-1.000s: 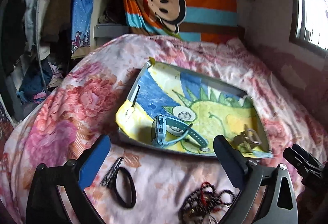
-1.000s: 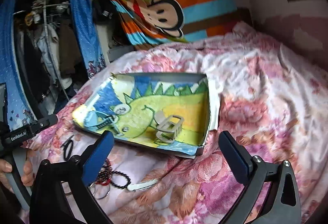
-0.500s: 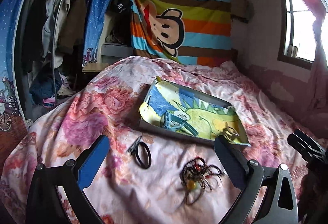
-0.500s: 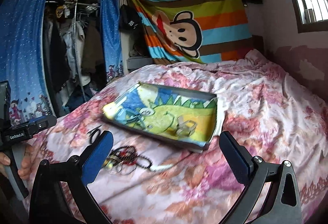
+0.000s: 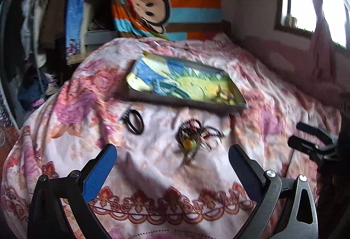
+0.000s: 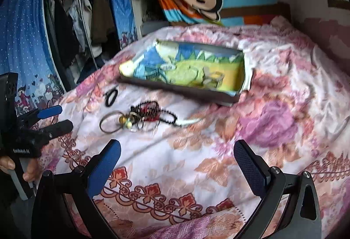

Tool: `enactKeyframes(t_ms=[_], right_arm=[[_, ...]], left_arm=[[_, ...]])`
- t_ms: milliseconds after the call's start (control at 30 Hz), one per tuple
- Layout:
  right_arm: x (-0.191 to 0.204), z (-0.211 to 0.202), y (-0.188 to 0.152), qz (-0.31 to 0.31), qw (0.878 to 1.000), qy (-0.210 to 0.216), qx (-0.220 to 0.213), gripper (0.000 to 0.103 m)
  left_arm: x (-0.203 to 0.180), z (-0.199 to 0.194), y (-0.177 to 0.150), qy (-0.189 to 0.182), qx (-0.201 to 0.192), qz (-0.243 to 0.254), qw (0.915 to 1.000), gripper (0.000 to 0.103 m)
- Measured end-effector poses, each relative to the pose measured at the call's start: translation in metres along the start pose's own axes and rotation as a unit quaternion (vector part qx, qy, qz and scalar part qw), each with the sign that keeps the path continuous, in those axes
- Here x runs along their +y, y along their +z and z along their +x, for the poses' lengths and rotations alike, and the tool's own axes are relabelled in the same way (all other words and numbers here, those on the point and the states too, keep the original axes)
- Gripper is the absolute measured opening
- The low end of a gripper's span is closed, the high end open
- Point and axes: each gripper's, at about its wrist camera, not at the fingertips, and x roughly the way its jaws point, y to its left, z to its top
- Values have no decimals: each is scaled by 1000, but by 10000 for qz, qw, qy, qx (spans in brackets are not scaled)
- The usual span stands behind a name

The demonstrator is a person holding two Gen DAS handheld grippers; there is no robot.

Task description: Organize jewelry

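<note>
So you've got the floral bedspread (image 6: 273, 90) filling everything ahead of both grippers. Straight out past your right gripper (image 6: 177, 162), well beyond its fingertips, sits the tray (image 6: 181, 91) with the dinosaur-print lining, and there's a pale hair claw (image 6: 213, 80) lying in it toward its right end, plus something teal (image 6: 157, 70) toward the left end, too blurry to call. Between the tray and your right gripper, a bit to its left, is the tangle of bead bracelets and metal rings (image 6: 140, 117), right on the bedspread. Further left of that, the small black hair tie (image 6: 110, 95). Your right gripper is spread wide with nothing in it. Same for your left gripper (image 5: 172, 164): fingers wide apart, empty, with the jewelry tangle just ahead of it, between the fingertips and the tray.
</note>
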Motion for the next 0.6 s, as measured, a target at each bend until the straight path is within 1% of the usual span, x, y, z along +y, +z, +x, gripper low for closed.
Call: enactKeyframes(t_ms=[133,233,300,367,400,433,467,500,567,600], right_arm=[[2,21,-8,-35,9987,-44,513,101],[6,28,-10,-92,9977,-13,669,101],[8,32,-8,-137,9973,43,726,101],[11,38,-5,-214,9965,135,793,101],[13,42,-3,-270,9960,206,829,101],[15,46,-2,-328,9953,274,867,101],[16,51,-1,-392,9945,354,900,101],[18,55,0,-432,9938,435,928,101],[19,67,3,-449,9915,649,1036,101],[19,71,5,-436,9907,721,1065,101]], left_arm=[[-11,12,-7,16,336,308,9990,103],[-15,21,-10,-14,552,398,9977,103],[-16,27,-11,-26,643,420,9970,100],[-17,34,-11,-63,732,447,9963,91],[-18,38,-11,-72,799,466,9957,90],[-18,41,-11,-68,839,481,9953,86],[-18,45,-11,-54,902,510,9946,80],[-18,49,-10,-40,967,528,9939,77],[-17,54,-10,-28,1047,511,9932,68],[-16,58,-10,-23,1104,477,9927,65]])
